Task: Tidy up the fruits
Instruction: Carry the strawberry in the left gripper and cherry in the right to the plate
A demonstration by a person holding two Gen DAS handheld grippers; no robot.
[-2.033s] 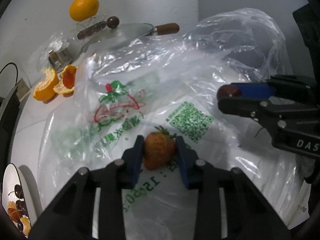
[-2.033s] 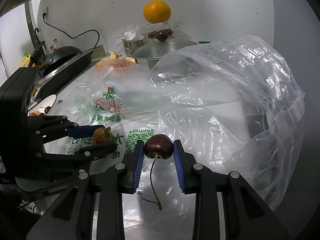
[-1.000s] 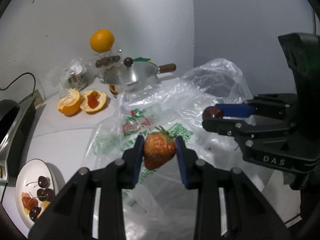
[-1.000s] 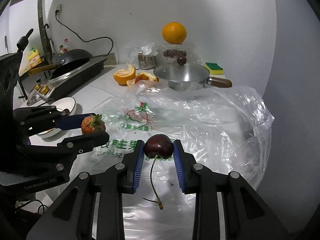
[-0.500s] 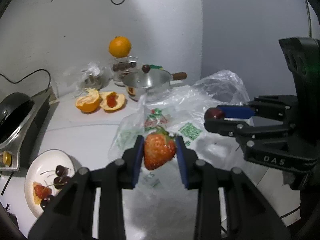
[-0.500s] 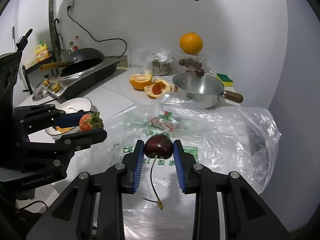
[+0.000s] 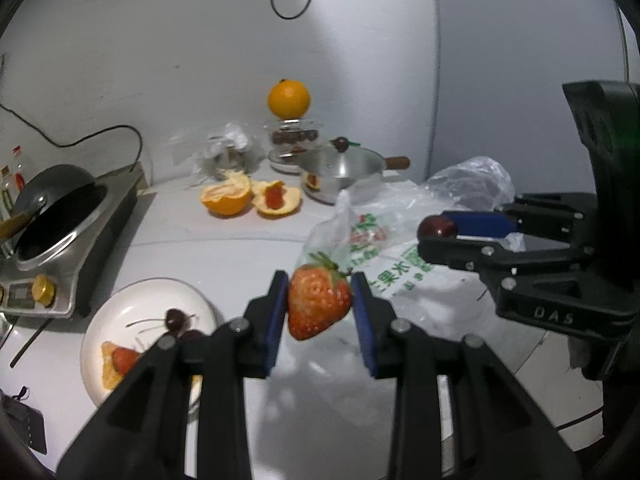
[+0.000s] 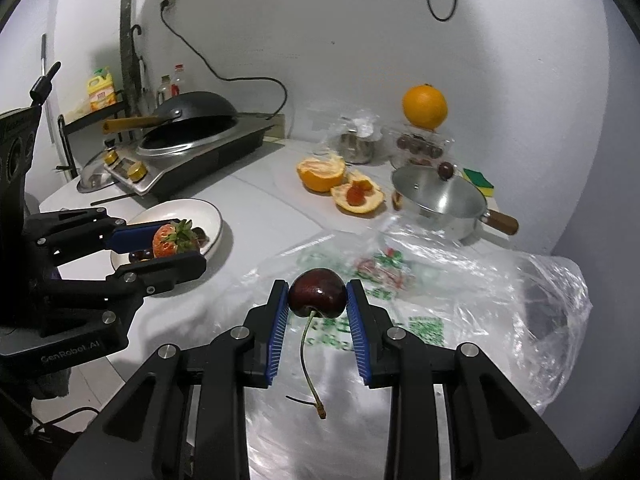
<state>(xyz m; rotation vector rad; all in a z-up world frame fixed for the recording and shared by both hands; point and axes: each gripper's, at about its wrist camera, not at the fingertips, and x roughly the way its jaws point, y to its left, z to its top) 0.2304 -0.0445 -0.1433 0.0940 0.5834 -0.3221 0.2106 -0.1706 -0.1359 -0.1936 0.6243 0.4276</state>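
My left gripper (image 7: 320, 300) is shut on a red strawberry (image 7: 318, 300) with green leaves, held in the air above the counter. The strawberry (image 8: 172, 239) also shows in the right wrist view, in front of a white plate (image 8: 212, 216). My right gripper (image 8: 317, 300) is shut on a dark red cherry (image 8: 317, 293), whose stem hangs down. The cherry (image 7: 438, 227) appears at the right of the left wrist view. The white plate (image 7: 120, 312) at lower left holds cherries and a strawberry piece. A clear plastic bag (image 8: 460, 288) with green print lies under the right gripper.
A peeled orange and its peel (image 8: 340, 180) lie mid-counter, near a steel saucepan (image 8: 440, 200) with a lid. A whole orange (image 8: 424, 106) sits on a glass jar by the wall. A stove with a black wok (image 8: 188, 124) stands at the left.
Both grippers have pulled back and up from the bag with their fruit and swung left. The plate and stove have come further into view.
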